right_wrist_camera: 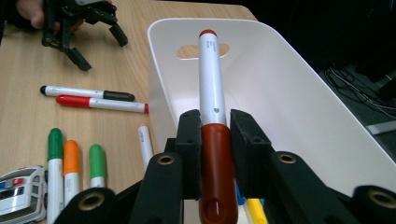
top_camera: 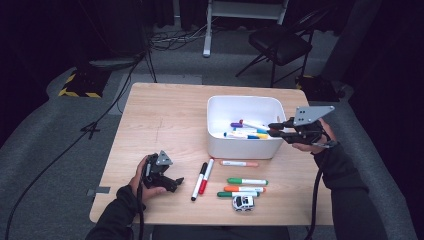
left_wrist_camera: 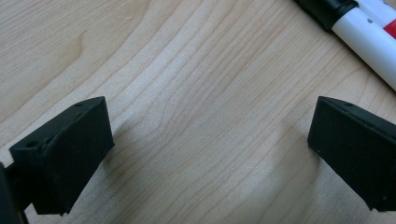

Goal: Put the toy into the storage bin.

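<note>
Brown-capped marker (right_wrist_camera: 212, 140) is the thing in hand. High view: the right claw (top_camera: 272, 129) sits at the right of the frame, over the right rim of the white bin (top_camera: 243, 146), clenched on that marker, which pokes leftward over the markers lying in the bin; the left claw (top_camera: 175, 182) rests low on the bench (top_camera: 160, 120) at lower left, its jaws apart with nothing between them; just right of it lie a black marker (top_camera: 198, 181) and a red marker (top_camera: 206, 176) side by side; an orange-tipped marker (top_camera: 239, 163) lies at the foot of the bin; below it three markers, green, orange and green, lie stacked in rows, with a toy car (top_camera: 243, 202) under them. Left gripper view: both jaws stand wide over bare wood; the two markers' ends show at upper right. Right gripper view: the jaws press on the marker's brown cap at centre, its white barrel pointing up the frame over the bin's hollow; the other claw is at upper left.
</note>
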`<state>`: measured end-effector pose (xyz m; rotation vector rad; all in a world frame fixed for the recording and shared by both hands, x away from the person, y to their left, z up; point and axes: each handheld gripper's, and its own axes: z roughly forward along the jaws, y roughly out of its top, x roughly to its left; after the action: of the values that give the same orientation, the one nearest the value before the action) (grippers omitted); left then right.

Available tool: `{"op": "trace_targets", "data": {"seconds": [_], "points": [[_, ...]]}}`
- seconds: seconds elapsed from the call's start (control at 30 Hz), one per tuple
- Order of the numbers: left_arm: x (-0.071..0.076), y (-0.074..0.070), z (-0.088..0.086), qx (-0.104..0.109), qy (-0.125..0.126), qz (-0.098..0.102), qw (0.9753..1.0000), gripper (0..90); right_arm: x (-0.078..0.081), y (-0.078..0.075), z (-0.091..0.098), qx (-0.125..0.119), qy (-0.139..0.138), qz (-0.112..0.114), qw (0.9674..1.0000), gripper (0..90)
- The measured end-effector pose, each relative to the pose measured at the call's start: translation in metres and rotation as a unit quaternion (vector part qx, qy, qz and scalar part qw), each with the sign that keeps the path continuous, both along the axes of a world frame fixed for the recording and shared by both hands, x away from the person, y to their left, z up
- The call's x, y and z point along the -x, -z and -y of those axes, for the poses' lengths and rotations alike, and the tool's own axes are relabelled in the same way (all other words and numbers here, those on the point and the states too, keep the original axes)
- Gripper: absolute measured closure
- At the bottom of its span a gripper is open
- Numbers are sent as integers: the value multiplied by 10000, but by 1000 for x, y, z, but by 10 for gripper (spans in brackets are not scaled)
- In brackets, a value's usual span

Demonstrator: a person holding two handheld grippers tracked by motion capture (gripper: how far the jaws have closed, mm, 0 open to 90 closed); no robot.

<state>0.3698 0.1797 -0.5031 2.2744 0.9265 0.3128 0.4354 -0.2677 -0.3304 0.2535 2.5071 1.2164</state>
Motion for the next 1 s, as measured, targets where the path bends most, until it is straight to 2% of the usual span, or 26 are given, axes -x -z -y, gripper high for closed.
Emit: {"op": "trace_targets", "data": {"seconds": [0.3,0.57,0.77,1.0], "points": [[0,0,0,-3,-1,2,10000,2,-24,7,-7,101,123,-192,9997,743],[0,0,0,5,2,-1,10000,2,-40,17,-10,352,296,-399,9981,743],[0,0,0,-1,1,0,10000,2,-46,28,-12,605,341,-561,9960,743],[0,0,0,0,2,-1,10000,2,-50,36,-3,862,436,-699,9929,742]]}}
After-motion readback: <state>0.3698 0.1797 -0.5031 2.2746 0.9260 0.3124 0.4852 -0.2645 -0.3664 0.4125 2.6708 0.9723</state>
